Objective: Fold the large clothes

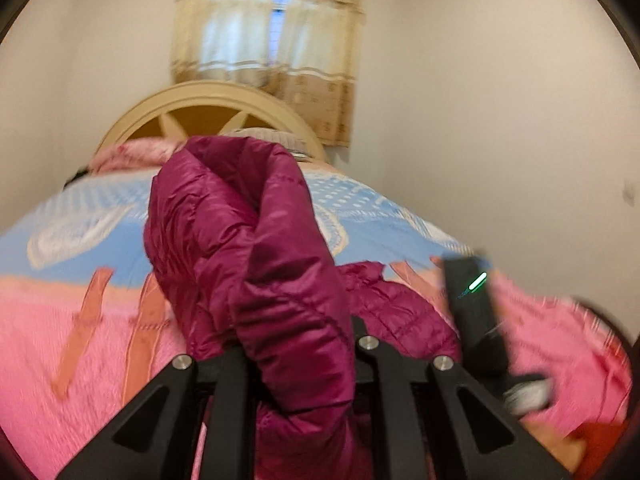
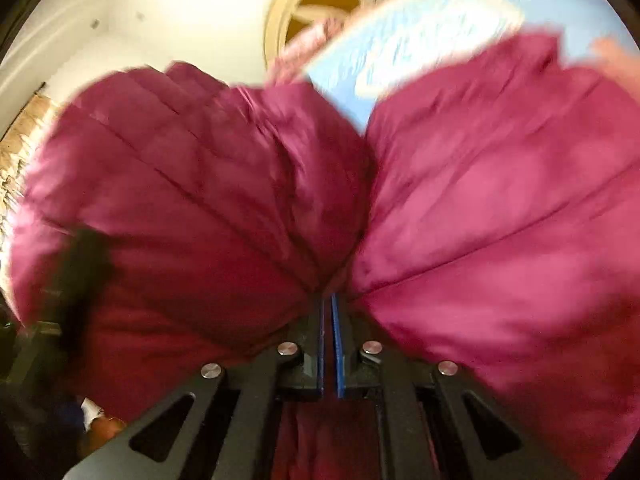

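Magenta jacket (image 1: 256, 240) — pinched in both hand-held grippers (no legible writing)

It was a bedroom in a home. A bed (image 1: 100, 320) filled most of the room, covered with a pink and blue patterned spread, and a cream arched headboard (image 1: 208, 104) with spokes stood against the far wall. Above it hung a beige patterned curtain (image 1: 268, 44) over a window, daylight showing through the gap. Plain pale walls (image 1: 500, 120) closed in on both sides.
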`<state>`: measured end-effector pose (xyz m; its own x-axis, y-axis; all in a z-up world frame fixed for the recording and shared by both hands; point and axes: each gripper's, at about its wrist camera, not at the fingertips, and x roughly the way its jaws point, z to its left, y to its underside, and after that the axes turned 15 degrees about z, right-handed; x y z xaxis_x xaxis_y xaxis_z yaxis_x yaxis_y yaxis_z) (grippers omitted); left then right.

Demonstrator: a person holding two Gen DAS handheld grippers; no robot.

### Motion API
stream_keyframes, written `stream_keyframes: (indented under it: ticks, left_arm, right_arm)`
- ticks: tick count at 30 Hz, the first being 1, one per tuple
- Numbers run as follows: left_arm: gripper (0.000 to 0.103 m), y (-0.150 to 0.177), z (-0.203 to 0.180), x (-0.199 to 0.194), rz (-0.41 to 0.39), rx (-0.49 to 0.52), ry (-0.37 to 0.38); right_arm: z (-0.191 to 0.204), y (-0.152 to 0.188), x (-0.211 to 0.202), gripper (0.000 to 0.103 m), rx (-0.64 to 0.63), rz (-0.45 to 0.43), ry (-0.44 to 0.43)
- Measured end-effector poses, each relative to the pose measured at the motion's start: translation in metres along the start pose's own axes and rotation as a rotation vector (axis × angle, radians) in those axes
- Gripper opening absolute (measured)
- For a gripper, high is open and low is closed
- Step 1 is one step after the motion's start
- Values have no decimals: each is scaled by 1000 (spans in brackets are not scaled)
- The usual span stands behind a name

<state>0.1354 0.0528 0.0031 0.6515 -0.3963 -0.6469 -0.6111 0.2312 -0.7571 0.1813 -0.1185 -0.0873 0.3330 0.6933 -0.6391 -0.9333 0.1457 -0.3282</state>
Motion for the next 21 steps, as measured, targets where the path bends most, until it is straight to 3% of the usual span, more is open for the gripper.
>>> stream_keyframes:
  ticks: [4,6,14,18,21]
  left_arm:
    - [14,-1,-40,17,30,110,23]
    - [14,1,-63,29,52,167,35]
    - [14,28,-129,92,200,357,22]
    - [14,44,-140,108,223,406,-14]
    - [14,51,-138,113,226,410,-15]
  right_arm:
    - [-28,12,-62,5,24,-127,44]
    - [-45,19,-87,5,36,-175,111]
    - [-101,43,-135,5,142,-273,235]
    - [-127,46,-152,5,229,-299,211]
    - [-127,28,-171,5,193,-325,148]
